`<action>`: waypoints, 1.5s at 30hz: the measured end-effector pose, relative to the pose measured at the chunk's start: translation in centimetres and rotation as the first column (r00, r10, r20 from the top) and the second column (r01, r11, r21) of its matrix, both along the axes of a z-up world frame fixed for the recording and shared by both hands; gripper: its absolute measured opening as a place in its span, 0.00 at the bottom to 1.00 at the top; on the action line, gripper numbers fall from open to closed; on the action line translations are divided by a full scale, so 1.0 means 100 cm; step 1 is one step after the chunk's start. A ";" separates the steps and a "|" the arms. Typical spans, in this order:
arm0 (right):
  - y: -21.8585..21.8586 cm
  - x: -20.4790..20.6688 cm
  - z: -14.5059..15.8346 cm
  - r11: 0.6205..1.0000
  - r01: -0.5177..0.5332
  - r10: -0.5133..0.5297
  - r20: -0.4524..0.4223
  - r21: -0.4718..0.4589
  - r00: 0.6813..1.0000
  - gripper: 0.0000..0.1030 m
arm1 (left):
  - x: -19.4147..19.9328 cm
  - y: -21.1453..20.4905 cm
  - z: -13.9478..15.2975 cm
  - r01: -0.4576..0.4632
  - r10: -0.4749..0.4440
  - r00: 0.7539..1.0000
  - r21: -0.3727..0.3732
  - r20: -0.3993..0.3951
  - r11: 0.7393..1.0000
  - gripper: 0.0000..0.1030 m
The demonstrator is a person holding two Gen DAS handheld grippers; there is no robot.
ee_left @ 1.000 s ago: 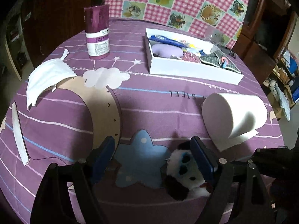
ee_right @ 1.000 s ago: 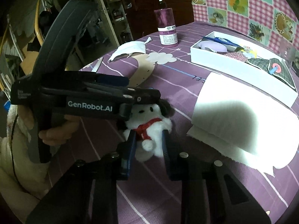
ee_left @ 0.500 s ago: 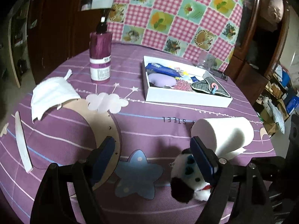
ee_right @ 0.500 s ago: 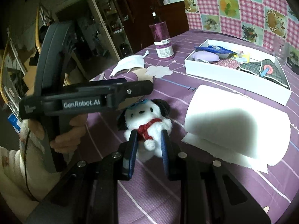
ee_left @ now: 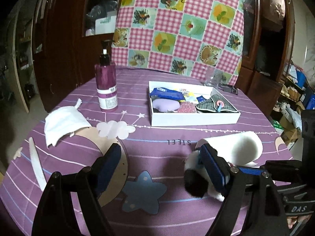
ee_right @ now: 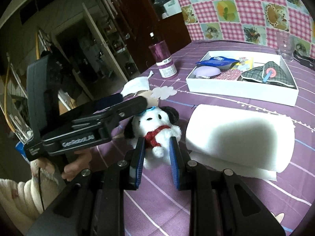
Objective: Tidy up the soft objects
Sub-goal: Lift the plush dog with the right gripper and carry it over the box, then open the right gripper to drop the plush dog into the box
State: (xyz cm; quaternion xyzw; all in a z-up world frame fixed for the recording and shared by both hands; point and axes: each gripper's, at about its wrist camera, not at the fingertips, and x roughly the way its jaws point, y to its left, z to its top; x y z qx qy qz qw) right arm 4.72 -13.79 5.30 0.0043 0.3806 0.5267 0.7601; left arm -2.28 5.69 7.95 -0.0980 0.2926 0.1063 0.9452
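A: Where's the plush dog [ee_right: 155, 129]?
B: Pinched at the body by the right gripper [ee_right: 157, 153], near the table's front edge, just left of the white foam roll [ee_right: 240, 137].
A: And the left gripper [ee_left: 159, 165]?
B: Spread wide, holding nothing; its right finger sits beside the dog's head.
A: Farther out?
B: The white box [ee_left: 195, 119] of oddments lies far right, the purple pump bottle [ee_left: 106, 86] far left, and a white cloth [ee_left: 63, 122] left on the purple tablecloth [ee_left: 157, 135].

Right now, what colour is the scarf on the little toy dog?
Red. The toy dog's scarf shows best in the right wrist view.
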 end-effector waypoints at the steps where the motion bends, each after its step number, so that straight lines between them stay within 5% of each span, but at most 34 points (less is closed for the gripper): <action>1: -0.002 0.002 0.000 1.000 0.010 -0.010 0.000 0.002 1.000 0.25 | 0.000 -0.002 0.003 -0.007 0.007 1.000 0.006 -0.002 1.000 0.81; 13: -0.037 0.030 0.018 0.980 0.182 -0.181 -0.016 0.077 0.983 0.25 | 0.035 -0.031 0.028 0.065 -0.065 0.998 -0.006 0.001 0.998 0.81; 24: -0.066 0.076 0.027 0.917 0.388 -0.389 -0.012 0.093 0.921 0.25 | 0.112 -0.034 0.030 0.172 -0.172 0.985 -0.119 0.011 0.978 0.79; 31: -0.056 0.137 0.031 0.868 0.494 -0.487 -0.117 0.049 0.866 0.25 | 0.177 -0.013 0.021 0.146 -0.153 0.988 -0.250 -0.009 0.957 0.31; 35: -0.048 0.175 0.021 0.827 0.561 -0.551 -0.149 0.031 0.821 0.25 | 0.201 -0.005 0.012 0.106 -0.112 0.994 -0.246 -0.012 0.963 0.11; 41: -0.026 0.220 0.011 0.789 0.613 -0.615 -0.060 -0.049 0.787 0.28 | 0.220 -0.004 -0.020 0.130 -0.146 0.987 -0.192 -0.069 0.973 0.01; 45: -0.024 0.258 0.010 0.780 0.625 -0.621 -0.163 -0.035 0.767 0.35 | 0.222 0.000 -0.025 0.124 -0.135 0.989 -0.148 -0.068 0.981 0.01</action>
